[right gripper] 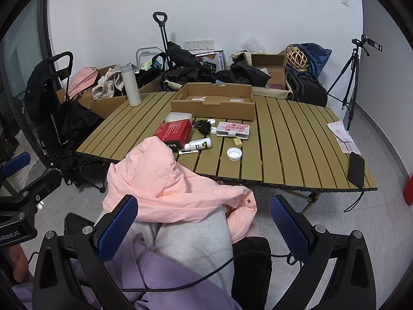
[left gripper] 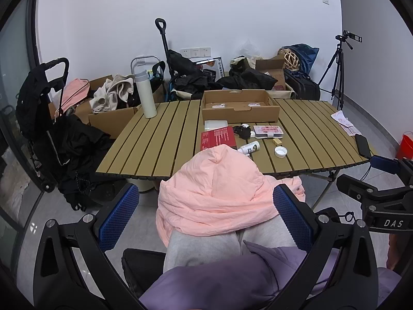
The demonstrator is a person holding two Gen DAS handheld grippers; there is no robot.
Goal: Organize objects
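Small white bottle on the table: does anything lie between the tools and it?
Yes. The pink jacket on the person's lap is heaped between both open tools and the bottle, its hood overlapping the table's near edge. In the left wrist view it hides part of the bottle. The red box sits beside the bottle.

Left gripper [left gripper: 206, 217] held low over lap, jaws spread wide, blue pads [left gripper: 119, 215] apart, gripping nothing. Right gripper [right gripper: 204, 226] likewise low, jaws wide, empty, just beside the left. Legs [right gripper: 191, 248] in grey trousers below both.
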